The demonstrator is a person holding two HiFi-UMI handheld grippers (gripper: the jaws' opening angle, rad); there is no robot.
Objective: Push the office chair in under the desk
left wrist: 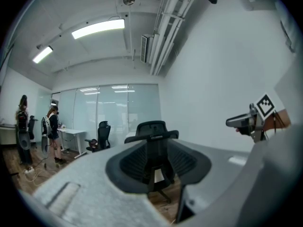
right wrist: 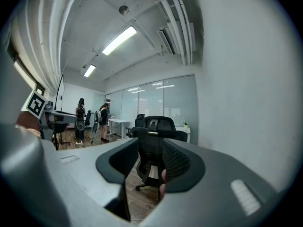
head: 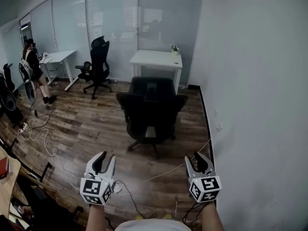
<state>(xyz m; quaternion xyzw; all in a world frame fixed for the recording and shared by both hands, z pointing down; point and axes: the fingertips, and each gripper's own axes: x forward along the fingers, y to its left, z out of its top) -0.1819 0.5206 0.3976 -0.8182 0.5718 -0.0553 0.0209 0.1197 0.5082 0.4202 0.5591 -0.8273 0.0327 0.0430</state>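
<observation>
The black office chair (head: pixel 151 107) stands on the wood floor with its back toward me, pulled out in front of the white desk (head: pixel 156 59) at the glass wall. My left gripper (head: pixel 105 163) and right gripper (head: pixel 198 163) are held low in the head view, a stretch short of the chair. Both are open with nothing between their jaws. In the left gripper view the chair (left wrist: pixel 154 150) shows through the gap of the left gripper (left wrist: pixel 158 174), and the right gripper (left wrist: pixel 246 122) shows at the right. In the right gripper view the chair (right wrist: pixel 154 148) is framed the same way.
A white wall (head: pixel 250 105) runs close along the right. A second black chair (head: pixel 98 64) and another white desk (head: pixel 57 57) stand at the back left, near a person (head: pixel 33 66). Cables (head: pixel 43 138) trail over the floor. A small plant (head: pixel 175 48) sits on the desk.
</observation>
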